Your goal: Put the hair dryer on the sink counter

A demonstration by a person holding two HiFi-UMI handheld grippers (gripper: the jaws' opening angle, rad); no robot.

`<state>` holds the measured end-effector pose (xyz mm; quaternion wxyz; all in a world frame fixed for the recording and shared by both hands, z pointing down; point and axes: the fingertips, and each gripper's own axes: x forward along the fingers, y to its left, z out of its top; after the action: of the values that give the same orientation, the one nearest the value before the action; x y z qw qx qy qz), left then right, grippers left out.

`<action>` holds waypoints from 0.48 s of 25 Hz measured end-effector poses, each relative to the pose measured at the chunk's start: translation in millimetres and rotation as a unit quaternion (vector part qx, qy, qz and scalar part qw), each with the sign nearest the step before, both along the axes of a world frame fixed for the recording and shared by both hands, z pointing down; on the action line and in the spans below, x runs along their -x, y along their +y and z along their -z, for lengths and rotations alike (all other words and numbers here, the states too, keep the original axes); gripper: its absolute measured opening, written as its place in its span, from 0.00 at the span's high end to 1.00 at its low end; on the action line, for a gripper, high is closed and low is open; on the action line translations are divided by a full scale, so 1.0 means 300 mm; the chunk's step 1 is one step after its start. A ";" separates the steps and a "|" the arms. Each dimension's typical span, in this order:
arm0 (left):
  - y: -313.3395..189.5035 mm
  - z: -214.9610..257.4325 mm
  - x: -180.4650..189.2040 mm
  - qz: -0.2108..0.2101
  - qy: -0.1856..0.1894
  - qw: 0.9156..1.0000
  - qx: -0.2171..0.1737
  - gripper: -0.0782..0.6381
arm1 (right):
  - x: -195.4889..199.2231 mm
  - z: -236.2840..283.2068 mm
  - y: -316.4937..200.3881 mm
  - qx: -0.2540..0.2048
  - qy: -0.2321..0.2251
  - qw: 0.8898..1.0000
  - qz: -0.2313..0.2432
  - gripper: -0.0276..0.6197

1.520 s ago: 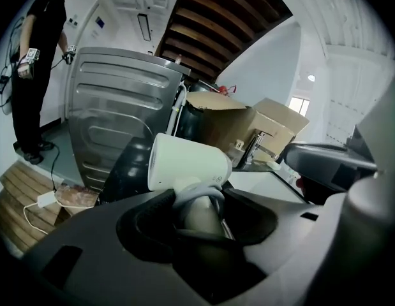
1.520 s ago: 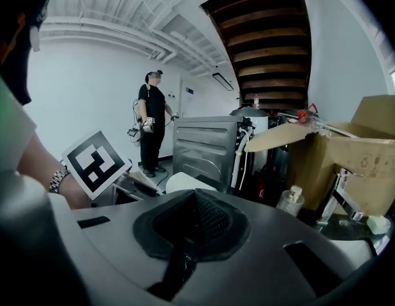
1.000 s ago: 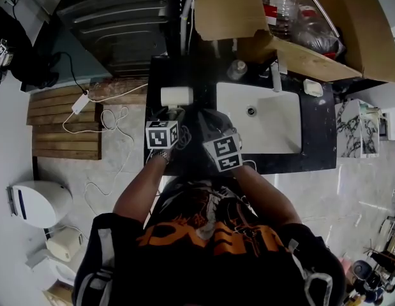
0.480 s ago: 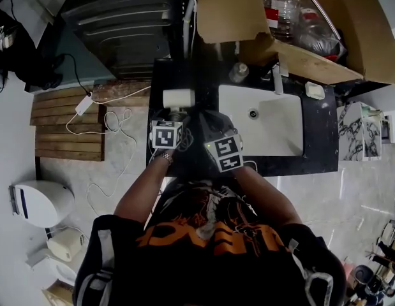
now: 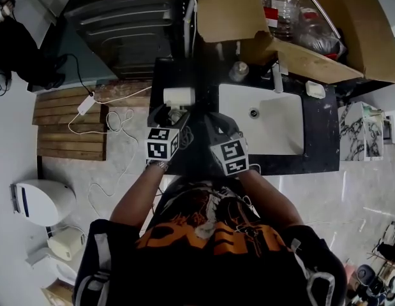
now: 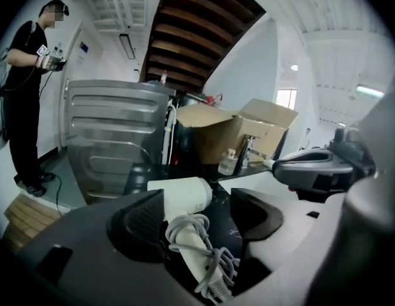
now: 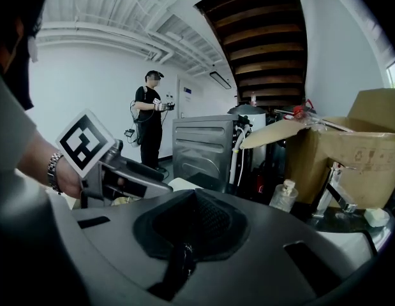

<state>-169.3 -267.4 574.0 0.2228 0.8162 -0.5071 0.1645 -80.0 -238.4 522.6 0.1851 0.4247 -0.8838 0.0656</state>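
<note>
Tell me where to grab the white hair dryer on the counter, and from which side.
Take the hair dryer by its handle, the narrow part, lying flat on the counter and pointing toward you; the barrel looks too wide. Come from the near side, jaws either side, closing over the wound cord too.

White hair dryer (image 6: 181,197), cord wound round handle, lies on black sink counter (image 5: 315,129).
</note>
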 end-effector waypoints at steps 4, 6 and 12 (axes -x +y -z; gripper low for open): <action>0.058 0.118 0.026 0.003 0.030 0.998 -0.046 0.56 | -0.080 0.026 0.033 0.001 -0.008 1.000 -0.021 0.94; 0.074 0.181 0.025 0.007 0.054 0.997 -0.062 0.59 | -0.114 0.049 0.035 -0.004 -0.014 0.999 -0.030 0.94; 0.109 0.421 -0.036 -0.012 0.082 0.986 -0.143 0.64 | -0.127 0.215 0.032 -0.047 -0.049 0.997 -0.034 0.94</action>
<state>-158.5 -234.6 447.7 0.1426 0.8565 -0.4954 0.0259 -41.8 -228.7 458.1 0.1195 0.4586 -0.8791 0.0512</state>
